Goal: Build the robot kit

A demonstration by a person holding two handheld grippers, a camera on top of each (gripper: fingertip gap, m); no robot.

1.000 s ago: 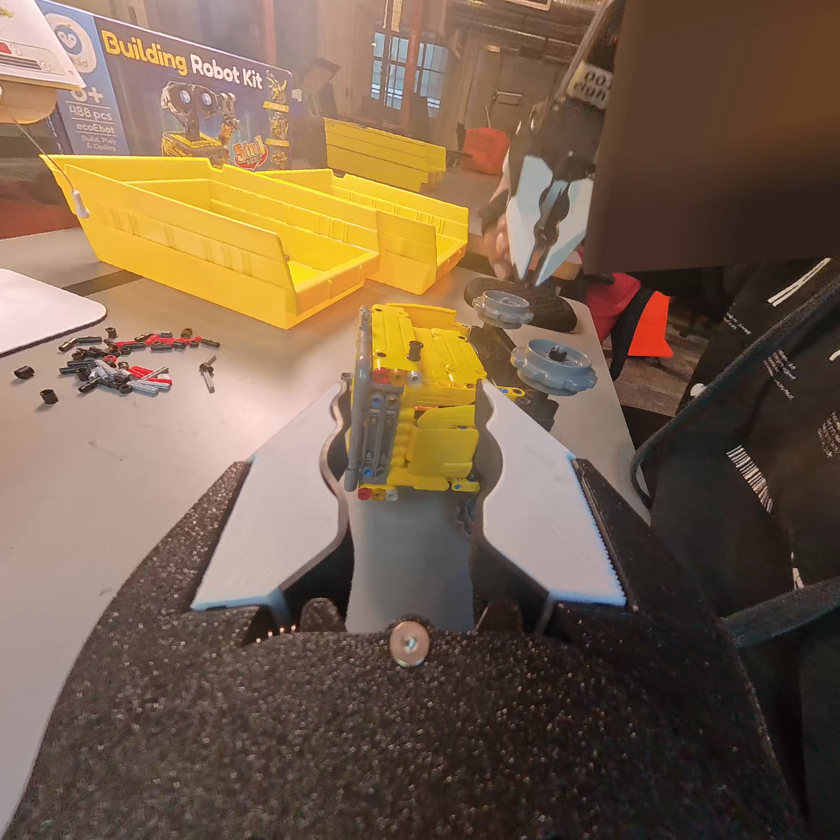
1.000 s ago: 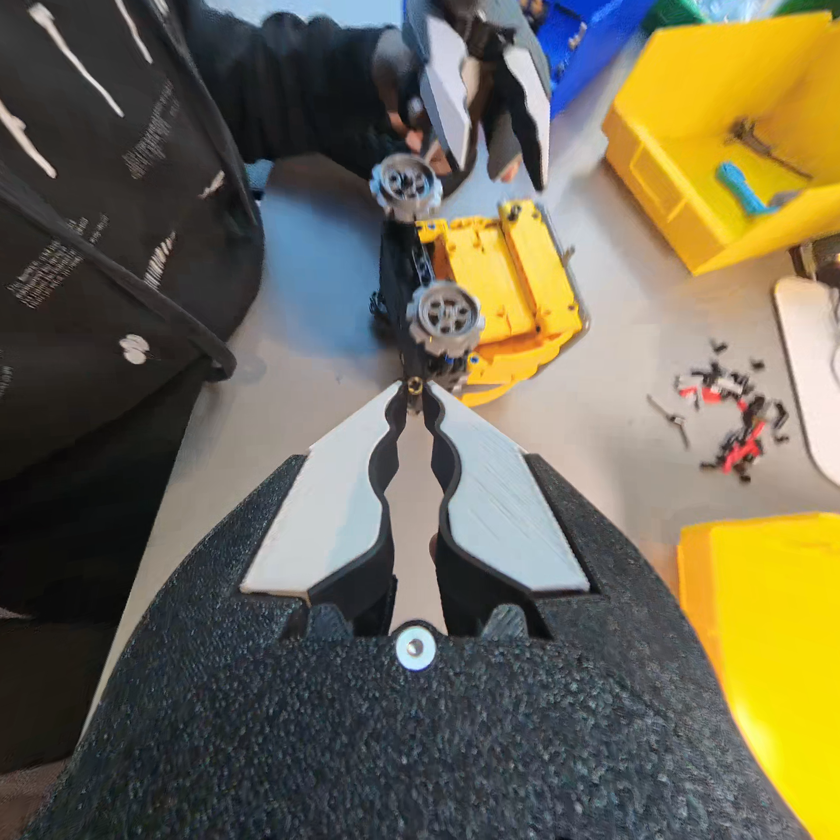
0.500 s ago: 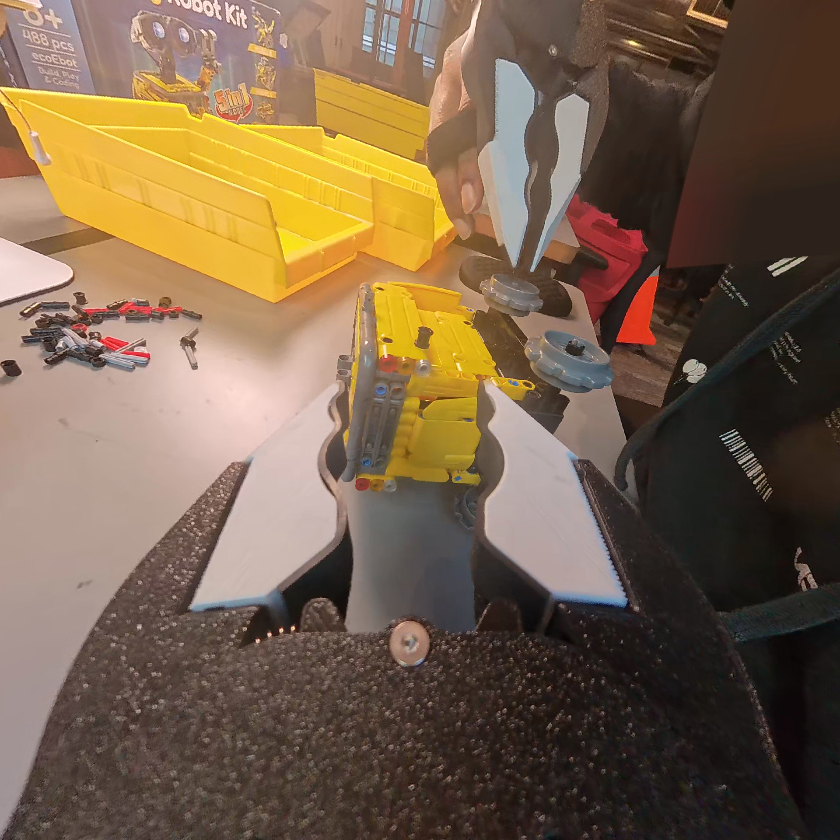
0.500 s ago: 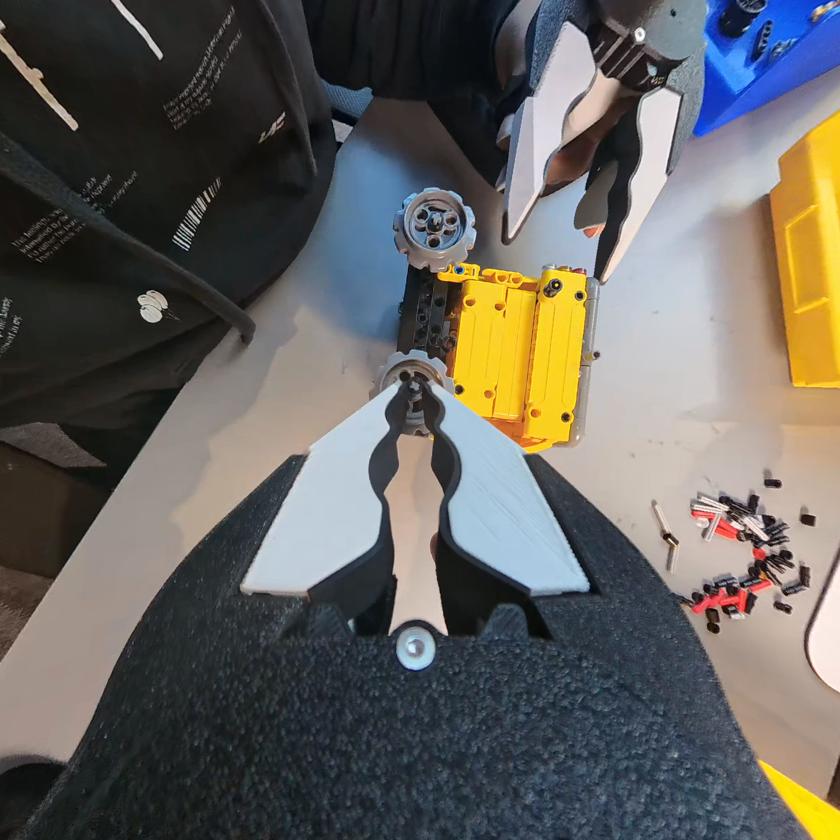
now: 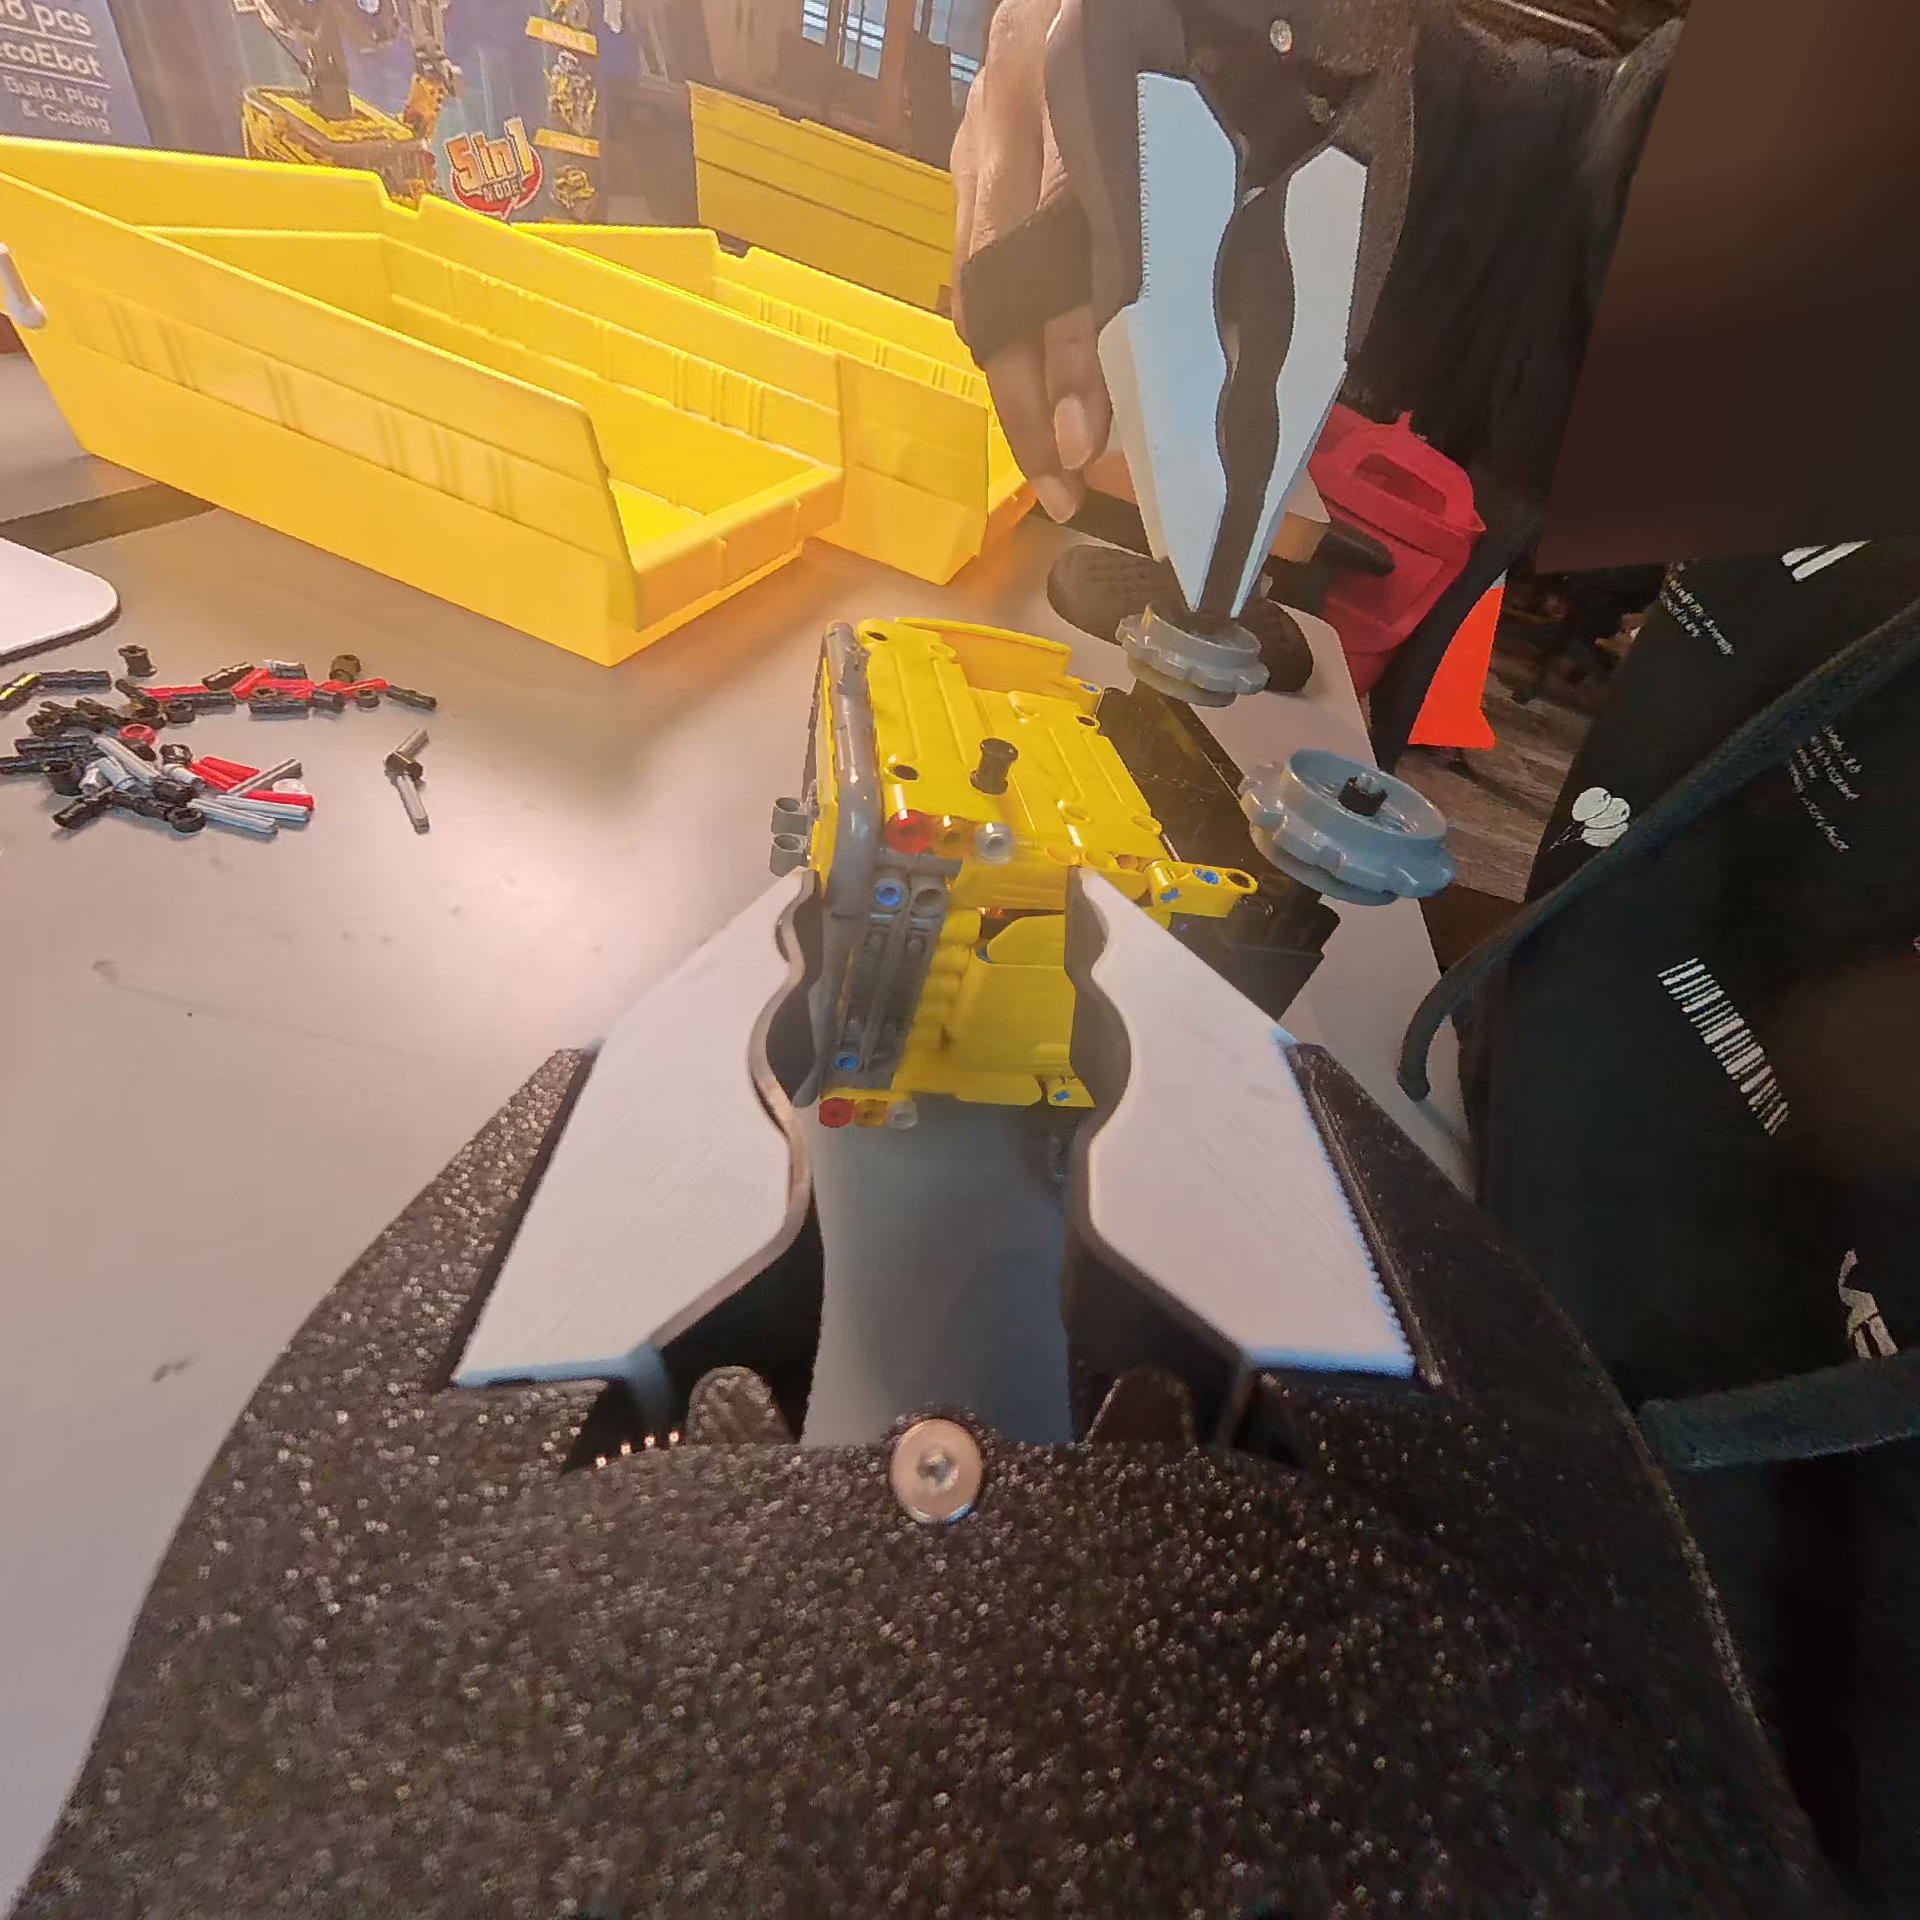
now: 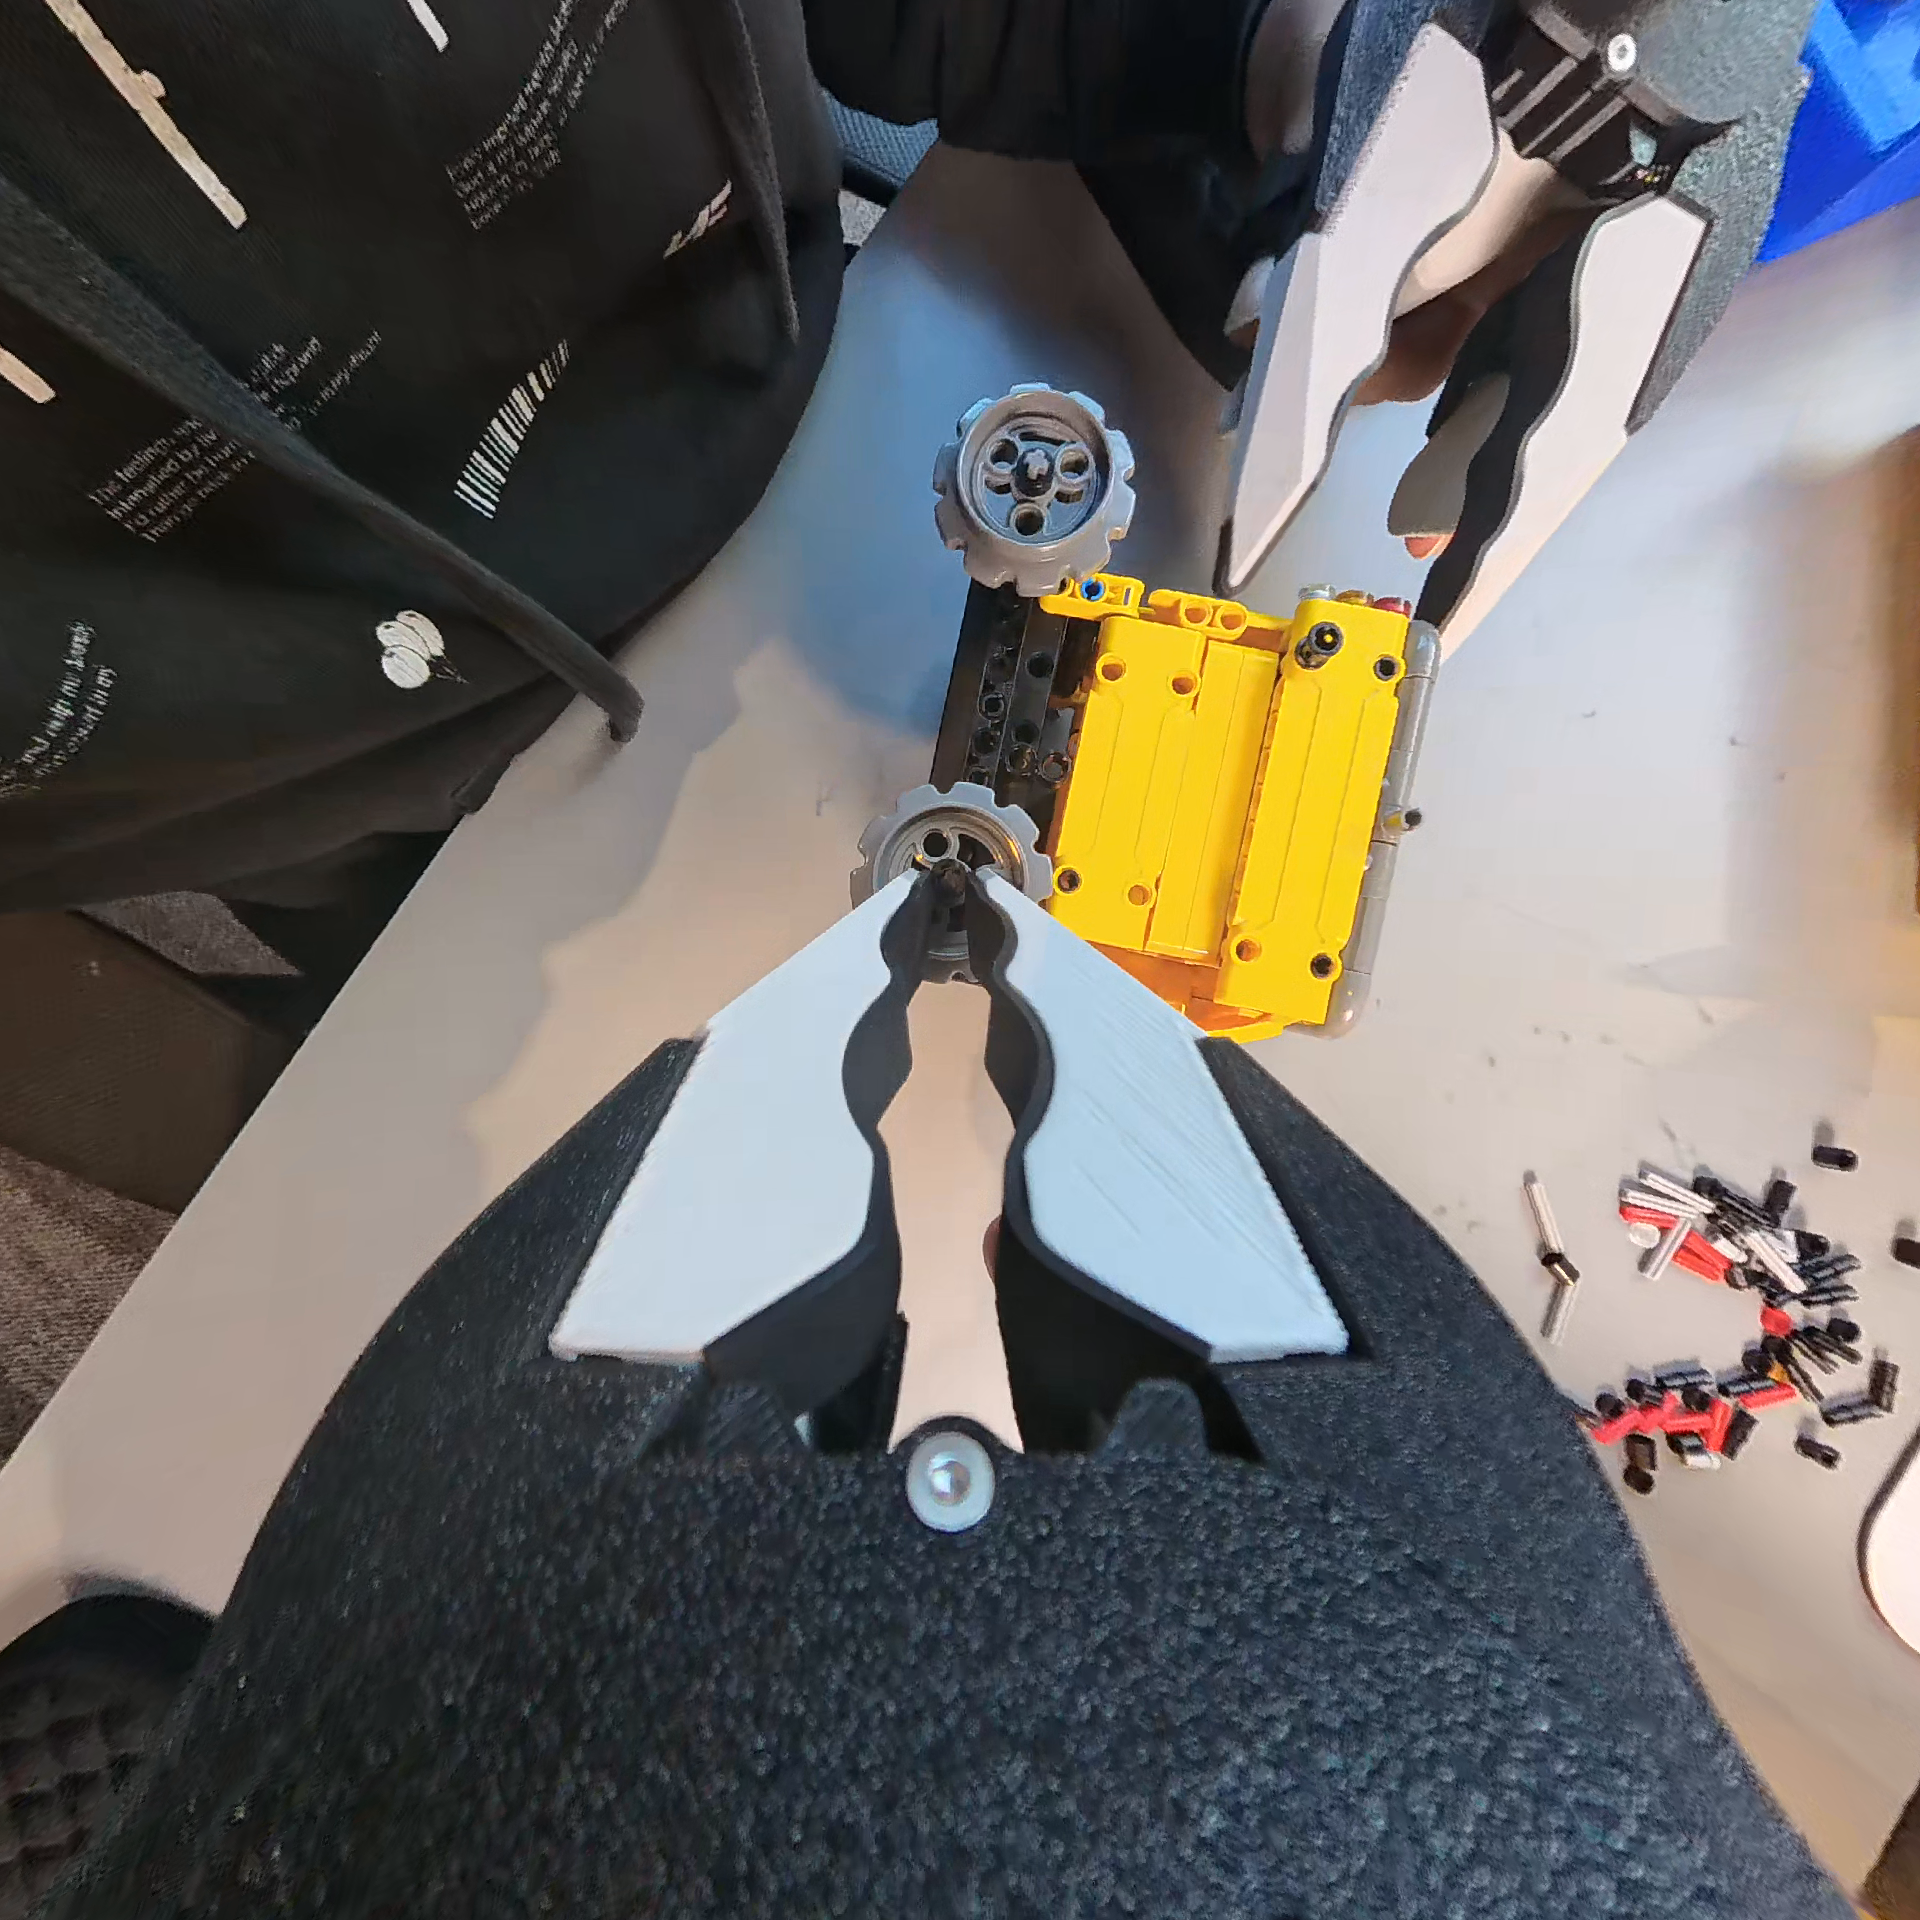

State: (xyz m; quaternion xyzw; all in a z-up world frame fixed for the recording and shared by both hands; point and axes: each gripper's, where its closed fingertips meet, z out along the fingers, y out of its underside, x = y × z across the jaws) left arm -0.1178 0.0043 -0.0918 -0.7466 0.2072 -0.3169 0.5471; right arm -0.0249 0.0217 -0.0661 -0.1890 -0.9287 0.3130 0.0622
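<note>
The left claw (image 5: 940,904) clamps the yellow brick model (image 5: 977,769) lying on the grey worktop (image 5: 312,987). The right claw (image 6: 948,881), nearly closed, pinches the black axle pin of 1 grey wheel (image 6: 904,842).

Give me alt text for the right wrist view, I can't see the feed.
The right gripper pinches the black axle pin at the hub of a grey toothed wheel on a yellow brick-built model lying on a grey table. The left gripper straddles the model's far end, and small loose parts lie to the right.
</note>
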